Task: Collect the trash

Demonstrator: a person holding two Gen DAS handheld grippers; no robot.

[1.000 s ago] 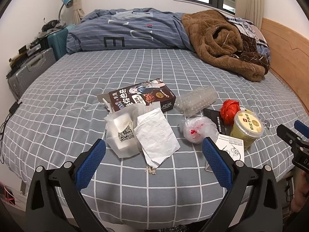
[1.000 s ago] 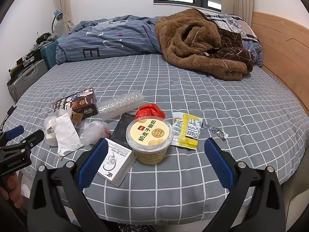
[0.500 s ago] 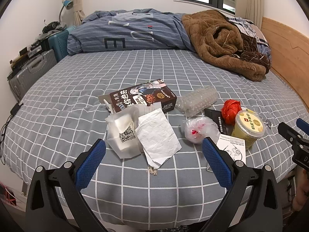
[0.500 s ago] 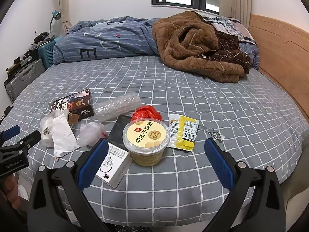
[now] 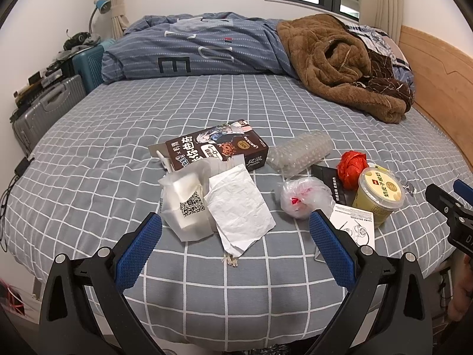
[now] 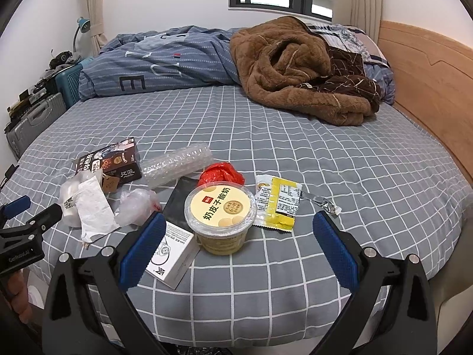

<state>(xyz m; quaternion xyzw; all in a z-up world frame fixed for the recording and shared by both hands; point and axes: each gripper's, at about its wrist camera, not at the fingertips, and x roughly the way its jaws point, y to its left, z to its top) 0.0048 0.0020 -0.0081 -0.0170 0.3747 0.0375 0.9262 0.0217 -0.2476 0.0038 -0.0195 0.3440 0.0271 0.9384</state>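
Note:
Trash lies on the grey checked bed (image 5: 224, 290). My left gripper (image 5: 235, 230) is open just short of a crumpled white paper (image 5: 238, 207) and a white QR-code packet (image 5: 187, 204). Beyond lie a brown snack box (image 5: 218, 148), a bubble-wrap roll (image 5: 301, 153), a clear plastic bag (image 5: 304, 196) and a red wad (image 5: 353, 168). My right gripper (image 6: 238, 227) is open in front of a yellow yogurt cup (image 6: 220, 219), with a white booklet (image 6: 171, 254) by its left finger and a yellow sachet (image 6: 278, 202) behind.
A folded blue duvet (image 6: 159, 62) and a brown fleece blanket (image 6: 295, 71) fill the far side of the bed. A wooden headboard (image 6: 428, 82) runs along the right. Suitcases (image 5: 47, 106) stand left of the bed. A hand (image 6: 17, 298) holds the left gripper.
Both grippers have edged slightly forward over the bed's near edge toward the trash; the items sit a little closer. Both stay open, and nothing on the bed has moved.

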